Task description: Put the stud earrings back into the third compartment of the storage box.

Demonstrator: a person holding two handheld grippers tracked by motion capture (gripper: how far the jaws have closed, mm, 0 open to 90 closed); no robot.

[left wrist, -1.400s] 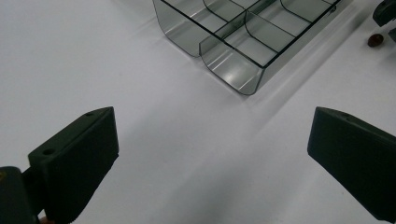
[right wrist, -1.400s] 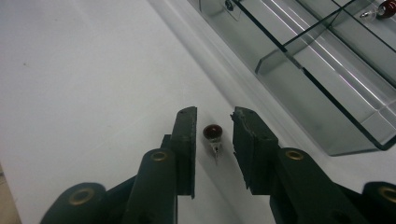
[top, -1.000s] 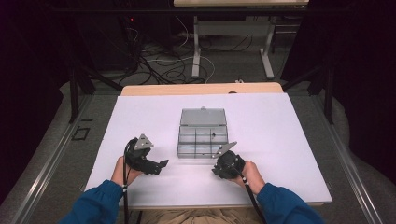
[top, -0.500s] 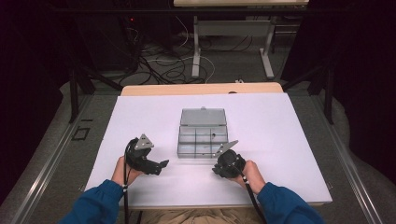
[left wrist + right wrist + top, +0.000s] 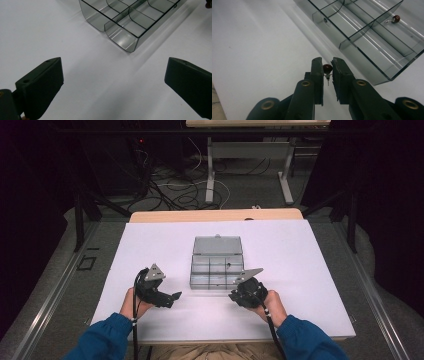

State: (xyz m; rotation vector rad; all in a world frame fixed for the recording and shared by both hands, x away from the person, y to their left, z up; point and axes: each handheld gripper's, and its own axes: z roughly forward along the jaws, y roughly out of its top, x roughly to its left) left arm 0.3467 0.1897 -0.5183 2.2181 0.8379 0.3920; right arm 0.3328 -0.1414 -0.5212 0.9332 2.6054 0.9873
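A clear plastic compartment box (image 5: pixel 216 270) lies open in the middle of the white table, its lid (image 5: pixel 217 245) laid back. My right gripper (image 5: pixel 327 62) is shut on a small dark red bead on a thin pin (image 5: pixel 327 68), just short of the box's near wall (image 5: pixel 372 65). A second red bead (image 5: pixel 396 18) lies in one far compartment. In the high view the right gripper (image 5: pixel 236 295) sits at the box's near right corner. My left gripper (image 5: pixel 112 72) stands wide open over bare table, near the box's corner (image 5: pixel 125 42), with nothing between its fingers. In the high view the left gripper (image 5: pixel 172 297) is left of the box.
The white table top (image 5: pixel 300 270) spreads wide on both sides of the box. Beyond its far wooden edge (image 5: pixel 215 215) are a dark floor with cables and the legs of another table (image 5: pixel 247 170).
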